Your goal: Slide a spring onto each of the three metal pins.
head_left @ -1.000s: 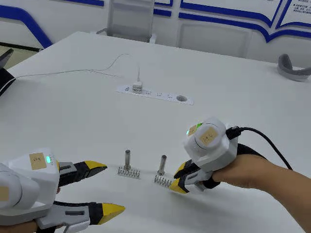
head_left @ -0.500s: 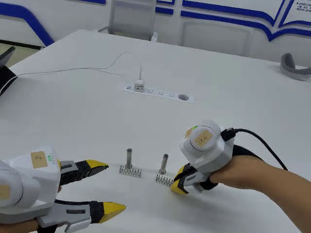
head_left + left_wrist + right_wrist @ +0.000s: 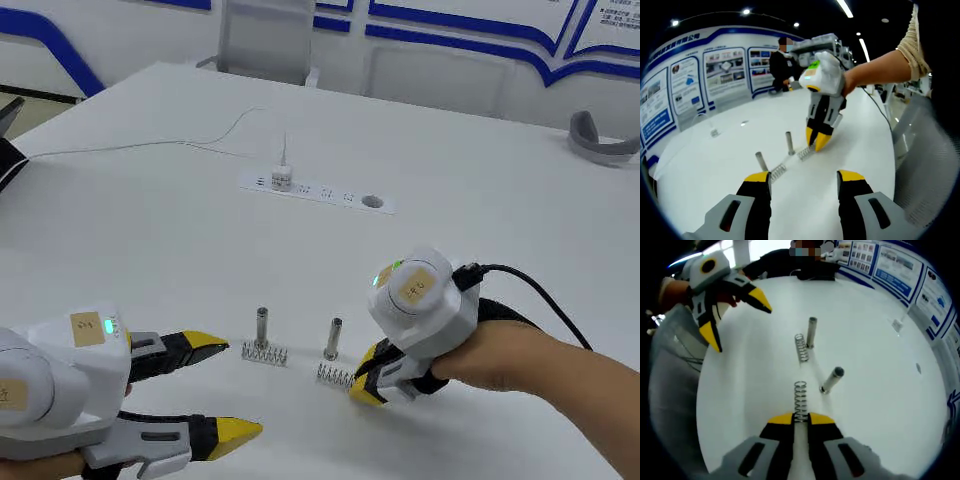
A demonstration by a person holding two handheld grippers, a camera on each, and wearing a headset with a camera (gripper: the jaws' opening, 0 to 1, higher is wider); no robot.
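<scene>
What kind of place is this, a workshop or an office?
Likely an exhibition or demo hall: poster-style display panels line the blue-trimmed walls, and there's a large white table with a power strip.

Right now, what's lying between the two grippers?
Head view: left pin, right pin, loose spring, plus a pinched spring in the right gripper.
</scene>
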